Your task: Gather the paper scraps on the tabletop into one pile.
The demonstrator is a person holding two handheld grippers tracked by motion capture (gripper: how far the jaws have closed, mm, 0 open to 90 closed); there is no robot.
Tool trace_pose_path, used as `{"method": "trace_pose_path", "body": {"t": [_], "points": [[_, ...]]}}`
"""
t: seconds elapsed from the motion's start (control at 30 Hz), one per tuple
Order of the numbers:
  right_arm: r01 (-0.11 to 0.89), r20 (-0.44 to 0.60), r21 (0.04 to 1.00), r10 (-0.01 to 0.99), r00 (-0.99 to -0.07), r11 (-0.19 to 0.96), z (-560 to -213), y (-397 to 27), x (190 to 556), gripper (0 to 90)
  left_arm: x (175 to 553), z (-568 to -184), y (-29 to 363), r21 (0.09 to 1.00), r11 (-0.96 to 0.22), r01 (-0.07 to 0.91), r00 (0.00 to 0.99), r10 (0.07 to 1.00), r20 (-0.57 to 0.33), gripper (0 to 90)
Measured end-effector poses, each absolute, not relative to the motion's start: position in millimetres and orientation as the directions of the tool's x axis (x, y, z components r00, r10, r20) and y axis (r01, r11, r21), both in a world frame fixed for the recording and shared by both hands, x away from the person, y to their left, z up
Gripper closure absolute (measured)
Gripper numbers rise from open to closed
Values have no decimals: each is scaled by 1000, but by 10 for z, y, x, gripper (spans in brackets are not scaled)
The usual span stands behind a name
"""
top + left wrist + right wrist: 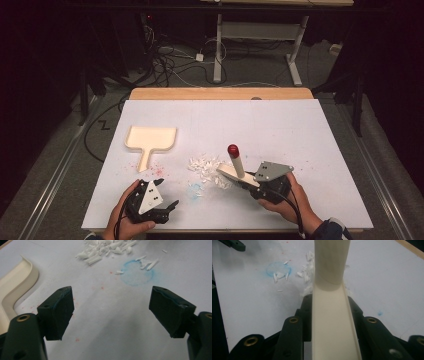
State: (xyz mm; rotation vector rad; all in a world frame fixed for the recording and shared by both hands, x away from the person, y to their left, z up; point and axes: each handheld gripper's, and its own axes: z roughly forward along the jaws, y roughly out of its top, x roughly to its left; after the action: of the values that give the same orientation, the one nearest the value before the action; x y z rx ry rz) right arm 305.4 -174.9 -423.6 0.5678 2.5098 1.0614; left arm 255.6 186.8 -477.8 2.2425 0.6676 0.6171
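Observation:
A cream hand brush [234,167] with a red knob [233,149] on its upright handle sits at the near middle of the table. My right gripper [248,181] is shut on its flat base. In the right gripper view the cream base [332,325] runs between the jaws of that gripper [329,302]. A pile of white scraps [205,167] [308,270] lies just left of the brush. A cream dustpan [150,139] [15,287] rests flat at the left. My left gripper [167,210] [111,312] stands open near the front edge, nothing between its fingers, with the scraps [107,250] ahead of it.
The table is covered by a white sheet [280,125] with a wooden edge [220,93] at the back. A blue ring stain [136,272] [278,269] with a few scraps lies between the grippers. Small red specks [159,171] dot the sheet near the dustpan handle.

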Motion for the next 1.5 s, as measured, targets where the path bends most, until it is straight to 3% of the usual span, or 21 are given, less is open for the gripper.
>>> {"method": "trace_pose_path", "body": {"t": [0.1, 0.27, 0.47, 0.8, 1.0, 1.5], "points": [[228, -148, 761, 506, -850, 607, -4159, -1826, 3031, 679, 2556, -4780, 1888, 734, -618, 283, 748, 621, 234, 191], [156, -179, 826, 515, -838, 541, -3989, -1900, 2974, 679, 2536, -4768, 1957, 741, -600, 303, 725, 649, 229, 187], [96, -166, 852, 440, -882, 514, -3973, -1711, 2913, 679, 2533, -4746, 2018, 761, -571, 308, 697, 680, 227, 178], [124, -11, 880, 281, -960, 459, -4254, -1165, 2913, 679, 2489, -4704, 2202, 796, -521, 307, 638, 734, 235, 174], [143, 26, 847, 230, -973, 511, -4461, -949, 2928, 679, 2505, -4717, 2225, 791, -522, 319, 639, 735, 227, 174], [122, -85, 839, 348, -933, 531, -4408, -1120, 3254, 680, 2537, -4762, 2071, 768, -559, 312, 673, 701, 237, 174]]}}
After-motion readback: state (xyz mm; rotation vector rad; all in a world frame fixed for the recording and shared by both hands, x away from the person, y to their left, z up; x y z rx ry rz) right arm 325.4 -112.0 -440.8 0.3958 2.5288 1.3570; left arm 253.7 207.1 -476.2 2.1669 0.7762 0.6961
